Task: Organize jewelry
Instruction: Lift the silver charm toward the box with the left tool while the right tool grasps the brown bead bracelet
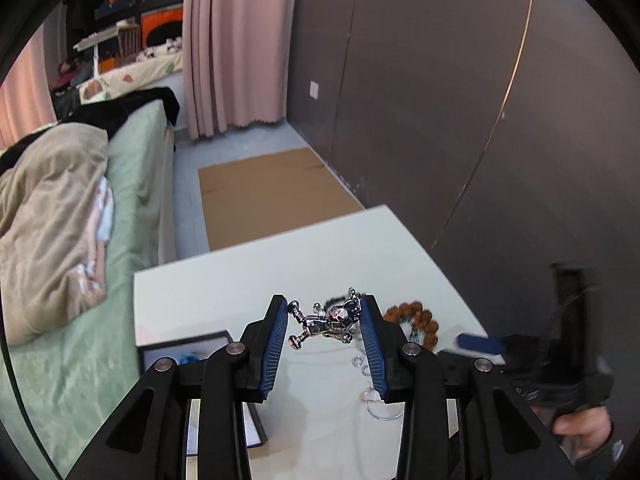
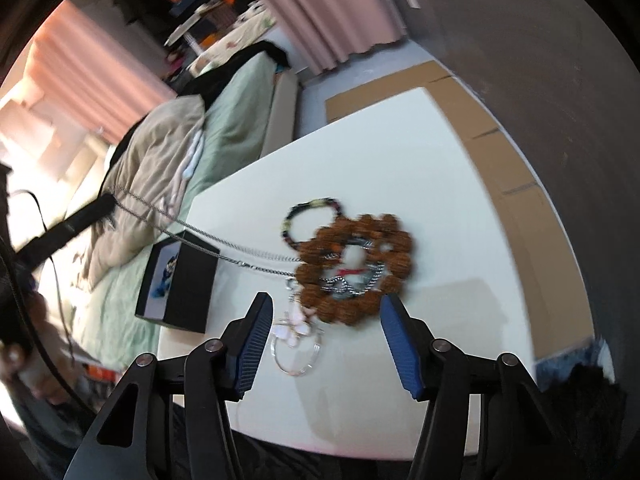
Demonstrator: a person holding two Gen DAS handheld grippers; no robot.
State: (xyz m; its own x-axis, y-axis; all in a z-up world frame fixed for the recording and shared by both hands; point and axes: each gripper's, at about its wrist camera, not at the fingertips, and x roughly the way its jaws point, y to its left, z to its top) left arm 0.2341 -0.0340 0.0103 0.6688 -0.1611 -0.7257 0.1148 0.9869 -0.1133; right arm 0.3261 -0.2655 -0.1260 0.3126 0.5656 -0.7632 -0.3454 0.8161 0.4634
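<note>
We work over a white rectangular tabletop (image 2: 460, 184) beside a bed with a green sheet (image 1: 136, 168). Near the table's left edge sits a black square jewelry box (image 2: 188, 280) with a blue item inside; we judge it the likely place for the pieces, which is why it stands open and close to the pile.

The largest piece is a brown bracelet of knobbly wooden beads (image 2: 360, 264), lying flat in the middle of the pile with a silver link chain (image 2: 224, 240) running under it and off toward the left gripper. Just behind it, touching, lies a thin dark beaded bracelet (image 2: 312, 216). In front, a clear ring with a pale pink butterfly charm (image 2: 294, 334) rests on the table.

Our left gripper (image 1: 326, 328) is raised above the table, its 2 blue pads set fairly wide, and a shiny silver robot-figure pendant (image 1: 328, 320) shows between them; we cannot tell whether a pad touches it or it dangles from the chain.

Our right gripper (image 2: 324, 344) hovers spread wide and empty just in front of the pile, seemingly lined up on the wooden beads or the butterfly ring.
</note>
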